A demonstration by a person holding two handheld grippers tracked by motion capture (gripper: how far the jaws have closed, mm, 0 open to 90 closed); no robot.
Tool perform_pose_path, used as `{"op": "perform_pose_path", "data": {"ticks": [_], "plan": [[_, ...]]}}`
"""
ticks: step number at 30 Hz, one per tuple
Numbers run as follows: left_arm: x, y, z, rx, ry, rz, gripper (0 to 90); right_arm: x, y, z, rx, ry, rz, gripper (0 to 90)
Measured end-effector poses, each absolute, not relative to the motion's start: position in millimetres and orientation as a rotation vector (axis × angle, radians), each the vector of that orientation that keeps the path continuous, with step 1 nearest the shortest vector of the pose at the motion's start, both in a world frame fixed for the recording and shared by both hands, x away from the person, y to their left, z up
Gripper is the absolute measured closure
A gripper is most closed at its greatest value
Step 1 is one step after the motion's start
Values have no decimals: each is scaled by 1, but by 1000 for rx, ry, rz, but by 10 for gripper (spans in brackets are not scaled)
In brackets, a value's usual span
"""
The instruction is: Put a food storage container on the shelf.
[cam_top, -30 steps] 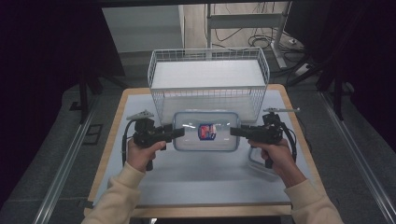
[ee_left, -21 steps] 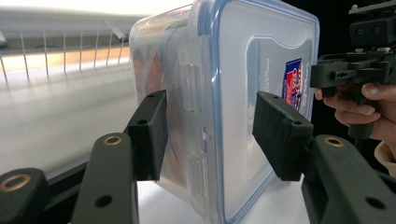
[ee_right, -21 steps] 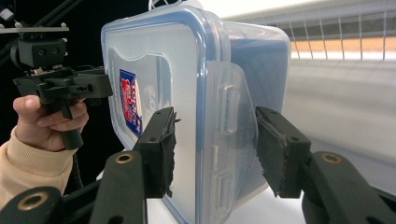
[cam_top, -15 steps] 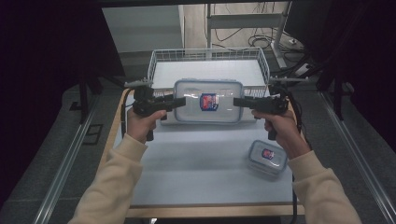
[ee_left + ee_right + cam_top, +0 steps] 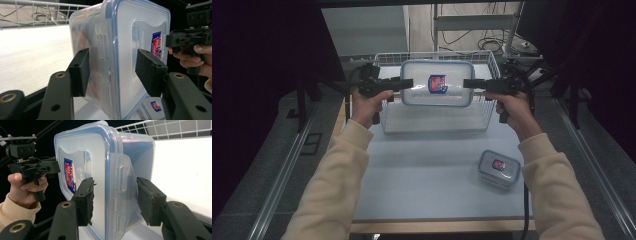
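A large clear plastic container [image 5: 437, 83] with a blue-rimmed lid and a red-and-blue label hangs in the air above the white wire basket [image 5: 434, 117]. My left gripper [image 5: 404, 83] is shut on its left end and my right gripper [image 5: 471, 83] is shut on its right end. In the left gripper view the pads [image 5: 81, 71] clamp the container [image 5: 120, 57] over its side latch, lid facing right. The right gripper view has the container [image 5: 105, 175] pinched the same way between the pads [image 5: 86, 200], with the lid facing left.
A smaller lidded container [image 5: 498, 168] with the same label lies on the pale table top [image 5: 422, 180] at the front right. The wire basket stands at the table's far edge. Dark metal frames and rails flank the table on both sides.
Both grippers have lifted the large container off the table and carried it away from the person, from in front of the basket to above it. The small container has not moved.
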State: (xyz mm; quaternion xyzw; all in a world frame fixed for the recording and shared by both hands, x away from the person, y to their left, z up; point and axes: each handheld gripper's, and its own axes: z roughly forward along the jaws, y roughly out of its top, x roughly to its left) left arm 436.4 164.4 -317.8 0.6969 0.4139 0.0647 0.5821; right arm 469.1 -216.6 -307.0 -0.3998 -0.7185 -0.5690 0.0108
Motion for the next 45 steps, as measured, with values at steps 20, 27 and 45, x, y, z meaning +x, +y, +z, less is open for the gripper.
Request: {"op": "perform_pose_path", "data": {"ticks": [20, 27, 45], "plan": [[481, 164, -324, 1581, 1005, 114, 469, 523, -215, -293, -1279, -2262, -1709, 491], [491, 165, -324, 1548, 1040, 88, 466, 535, -216, -299, -1314, -2195, -1700, 485], [506, 161, -332, 1491, 1189, 113, 295, 540, -209, -304, -1596, -2143, -1682, 374]]}}
